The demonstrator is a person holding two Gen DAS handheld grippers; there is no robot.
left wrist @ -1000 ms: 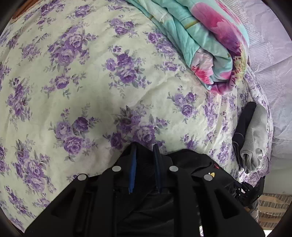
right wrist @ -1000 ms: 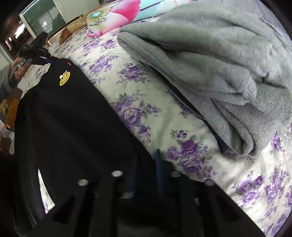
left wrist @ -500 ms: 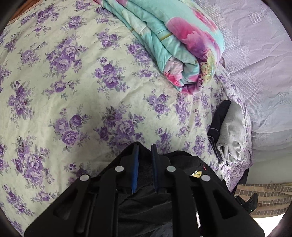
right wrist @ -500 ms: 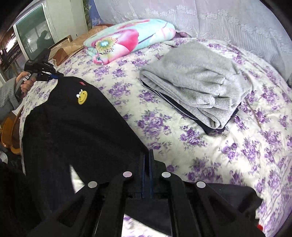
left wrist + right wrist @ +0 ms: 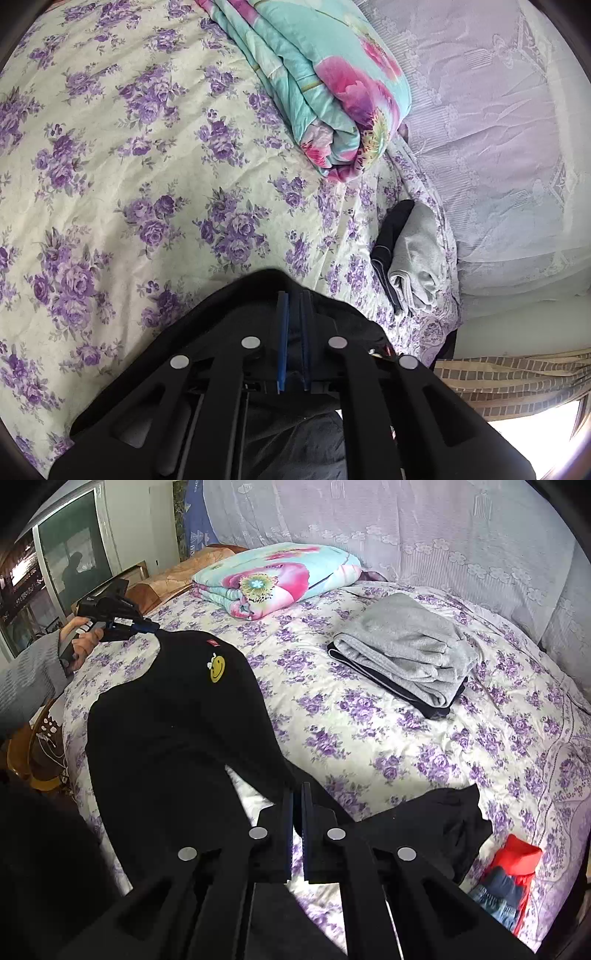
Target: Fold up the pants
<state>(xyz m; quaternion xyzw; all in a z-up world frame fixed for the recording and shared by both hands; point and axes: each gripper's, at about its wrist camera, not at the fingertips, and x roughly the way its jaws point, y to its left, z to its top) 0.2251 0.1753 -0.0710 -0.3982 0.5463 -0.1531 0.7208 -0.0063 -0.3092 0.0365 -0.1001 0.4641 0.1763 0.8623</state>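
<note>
Now black pants (image 5: 166, 716) pinched in both tools (image 5: 291, 314) (image 5: 297, 805), raised over bed (image 5: 369, 731).

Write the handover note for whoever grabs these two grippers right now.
Left gripper: shut on the waist corner of the black pants.
Right gripper: shut on the same pants, lower down a leg.
The pants hang stretched between both, lifted partly above the flowered bedspread.
The grey folded clothes lie apart, near the rolled quilt.
Done: pants picked up and spread.
Left: lay flat, fold, stack.
</note>
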